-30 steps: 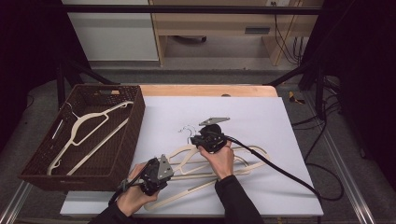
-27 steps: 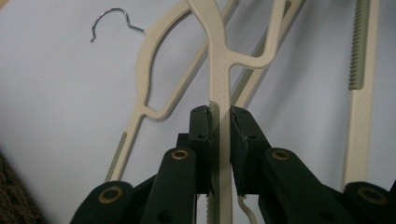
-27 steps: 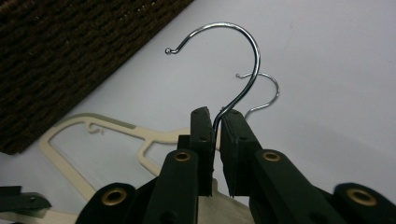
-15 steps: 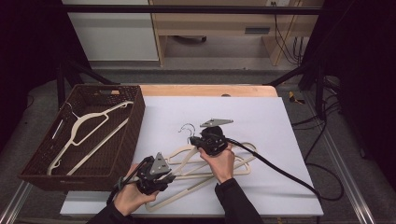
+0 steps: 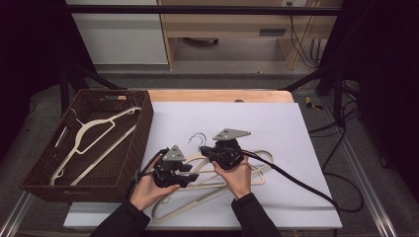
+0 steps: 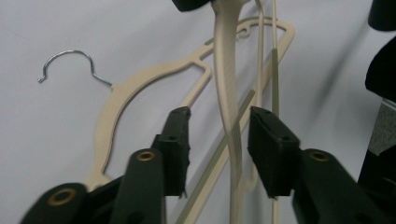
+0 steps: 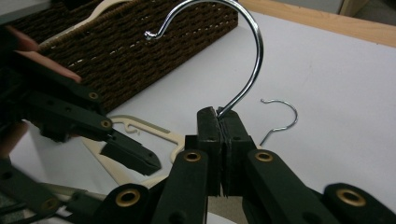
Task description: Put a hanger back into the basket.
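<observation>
Cream plastic hangers [image 5: 232, 183] lay in a loose pile on the white table sheet [image 5: 276, 128], right in front of you. Your right gripper [image 7: 219, 116] was clamped tight on the base of the metal hook [image 7: 233, 42] of one hanger [image 6: 229, 93], holding it up off the pile. Your left gripper [image 6: 219, 140] had just been opening its jaws; that hanger's arm ran between them, but the pads were not pressing on it. To your left, the brown wicker basket [image 5: 143, 123] sat on the table edge with another cream hanger [image 5: 94, 133] inside.
</observation>
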`<state>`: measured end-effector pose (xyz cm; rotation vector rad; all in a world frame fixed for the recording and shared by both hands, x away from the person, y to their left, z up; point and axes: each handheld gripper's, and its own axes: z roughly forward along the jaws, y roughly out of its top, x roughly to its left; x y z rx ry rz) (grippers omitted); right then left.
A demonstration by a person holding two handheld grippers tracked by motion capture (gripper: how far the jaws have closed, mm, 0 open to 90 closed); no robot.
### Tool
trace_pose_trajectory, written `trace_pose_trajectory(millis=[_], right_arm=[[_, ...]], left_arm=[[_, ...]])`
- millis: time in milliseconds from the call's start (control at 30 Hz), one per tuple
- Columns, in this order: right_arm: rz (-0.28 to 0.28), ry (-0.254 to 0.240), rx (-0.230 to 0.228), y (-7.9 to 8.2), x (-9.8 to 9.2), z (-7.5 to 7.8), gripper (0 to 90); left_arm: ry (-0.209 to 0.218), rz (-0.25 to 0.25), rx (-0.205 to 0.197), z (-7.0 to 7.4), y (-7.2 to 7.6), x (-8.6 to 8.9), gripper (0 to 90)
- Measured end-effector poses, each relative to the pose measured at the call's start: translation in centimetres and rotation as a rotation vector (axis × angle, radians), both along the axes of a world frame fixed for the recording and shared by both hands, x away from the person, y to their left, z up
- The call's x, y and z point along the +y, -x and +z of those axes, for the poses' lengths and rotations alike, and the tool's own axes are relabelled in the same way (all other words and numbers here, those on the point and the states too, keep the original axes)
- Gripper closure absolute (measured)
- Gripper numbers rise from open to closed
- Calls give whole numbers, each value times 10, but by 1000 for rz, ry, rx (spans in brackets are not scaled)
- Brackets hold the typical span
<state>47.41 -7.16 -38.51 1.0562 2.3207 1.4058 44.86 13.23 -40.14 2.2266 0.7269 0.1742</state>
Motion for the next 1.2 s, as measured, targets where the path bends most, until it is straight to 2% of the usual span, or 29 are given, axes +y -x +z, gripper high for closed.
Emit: trace_pose_trajectory(millis=[33,133,200,233,400,500,567,600,633,767,867,1000,1200], right_arm=[[4,1,1,2,-1,1,888],[17,-8,-15,6,-2,4,888],[21,-13,-28,8,-3,6,888],[20,-16,-30,8,-4,7,888],[40,-31,-45,12,-7,13,883],[49,-34,-50,15,-8,16,871],[67,-41,-58,17,-10,18,849],[68,-46,-63,19,-11,20,828],[69,-46,-65,20,-12,22,807],[76,-45,-105,30,-21,30,689],[69,-54,-132,37,-31,35,582],[13,-60,-169,46,-56,38,452],[-78,-52,-197,54,-100,30,298]], left_arm=[[17,4,9,0,-1,-2,622],[33,8,28,3,-3,-5,687],[49,10,43,4,-2,-6,768],[49,13,39,6,-1,-6,797],[47,17,26,11,4,-5,819],[71,26,33,14,7,-3,850],[68,38,6,15,10,-2,863],[51,58,-14,16,12,-2,864],[47,68,-17,17,13,-1,864],[89,82,-8,22,15,7,865],[103,95,-37,32,18,14,865],[113,96,-76,51,22,25,865],[110,112,-140,84,22,41,865]])
